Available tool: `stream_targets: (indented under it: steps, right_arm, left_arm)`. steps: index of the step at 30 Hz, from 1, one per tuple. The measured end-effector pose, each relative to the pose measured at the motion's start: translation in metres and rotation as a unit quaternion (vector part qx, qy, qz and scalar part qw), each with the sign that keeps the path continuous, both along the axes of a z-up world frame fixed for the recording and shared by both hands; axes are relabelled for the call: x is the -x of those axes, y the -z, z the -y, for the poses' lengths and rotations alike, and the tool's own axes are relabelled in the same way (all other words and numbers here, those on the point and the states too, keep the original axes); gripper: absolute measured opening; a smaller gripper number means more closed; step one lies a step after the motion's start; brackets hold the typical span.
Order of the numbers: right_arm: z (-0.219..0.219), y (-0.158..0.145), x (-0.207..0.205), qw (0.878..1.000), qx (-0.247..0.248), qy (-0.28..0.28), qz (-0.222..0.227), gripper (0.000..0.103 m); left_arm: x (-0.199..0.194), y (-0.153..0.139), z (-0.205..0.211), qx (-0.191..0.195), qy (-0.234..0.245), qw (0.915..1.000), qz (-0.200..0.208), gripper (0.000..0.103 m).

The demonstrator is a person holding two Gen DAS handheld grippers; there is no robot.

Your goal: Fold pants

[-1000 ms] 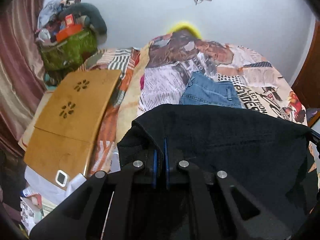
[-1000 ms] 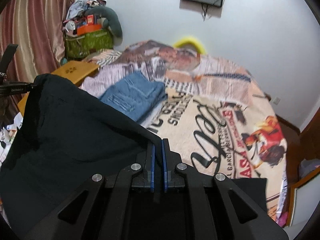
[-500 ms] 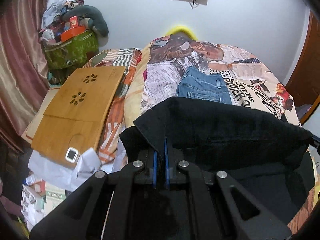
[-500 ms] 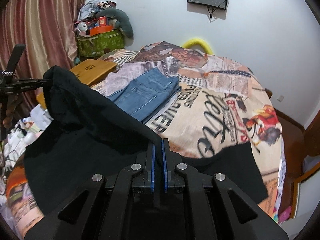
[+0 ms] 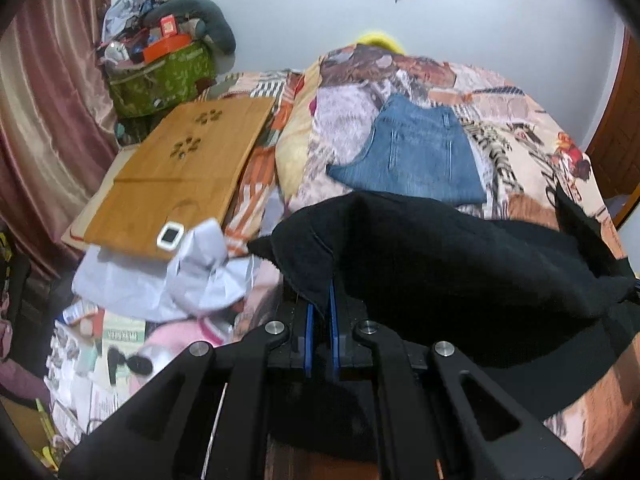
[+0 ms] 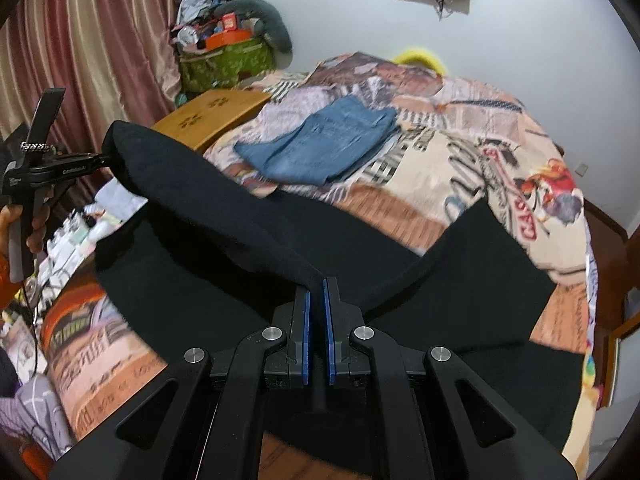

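The black pants [image 5: 460, 264] [image 6: 280, 216] hang between my two grippers over the near part of the bed. My left gripper [image 5: 321, 300] is shut on one corner of the pants' upper edge. My right gripper [image 6: 316, 286] is shut on the other corner. The held edge sags between them, and the lower parts of the pants lie spread on the bedspread [image 6: 500, 256]. The left gripper also shows in the right wrist view [image 6: 102, 156], held by a hand at the far left.
Folded blue jeans [image 5: 416, 152] [image 6: 324, 144] lie on the printed bedspread [image 5: 520, 152] beyond the black pants. A wooden lap board [image 5: 180, 168] sits left of the bed, with papers [image 5: 168, 276] and clutter below it. A green bag [image 6: 224, 60] stands by the curtain.
Both grippers have come down and back towards the near edge of the bed with the pants, which now sag and lie more on the bedspread. More of the jeans shows.
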State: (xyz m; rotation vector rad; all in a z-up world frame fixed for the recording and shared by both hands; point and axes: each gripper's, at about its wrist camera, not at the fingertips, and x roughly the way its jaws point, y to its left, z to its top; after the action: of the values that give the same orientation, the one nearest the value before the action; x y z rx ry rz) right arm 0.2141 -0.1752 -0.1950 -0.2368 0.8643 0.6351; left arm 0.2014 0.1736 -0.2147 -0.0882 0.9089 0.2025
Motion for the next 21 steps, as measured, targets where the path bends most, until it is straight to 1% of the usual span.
stream_targets:
  steps: [2, 7, 11, 14, 16, 19, 21]
  right_arm:
    - [-0.001, 0.007, 0.007, 1.0, 0.003, -0.003, -0.009, 0.005]
    - [-0.001, 0.022, 0.018, 0.999, 0.006, -0.004, -0.032, 0.006]
    - [-0.001, 0.023, 0.024, 0.999, 0.012, -0.012, -0.041, 0.008]
    - [-0.001, 0.019, 0.026, 0.999, 0.022, -0.019, -0.039, 0.01]
    - [-0.001, 0.017, 0.027, 0.999, 0.027, -0.022, -0.041, 0.01]
    - [0.001, 0.012, 0.027, 0.998, 0.027, -0.024, -0.048, 0.011]
    - [0.005, 0.006, 0.026, 0.998, 0.022, -0.026, -0.049, 0.012]
  left_arm:
    - [0.009, 0.008, -0.001, 0.005, -0.001, 0.9999, -0.009, 0.008]
    - [0.026, 0.031, 0.001, -0.001, -0.004, 0.9991, -0.043, 0.009]
    - [0.033, 0.043, 0.002, -0.019, -0.012, 0.9971, -0.072, 0.009]
    - [0.038, 0.042, 0.004, -0.043, -0.015, 0.9959, -0.078, 0.009]
    - [0.042, 0.037, 0.003, -0.046, -0.012, 0.9957, -0.08, 0.01]
    - [0.045, 0.025, 0.001, -0.041, -0.014, 0.996, -0.079, 0.017]
    - [0.045, 0.014, 0.001, -0.044, -0.017, 0.9965, -0.07, 0.02]
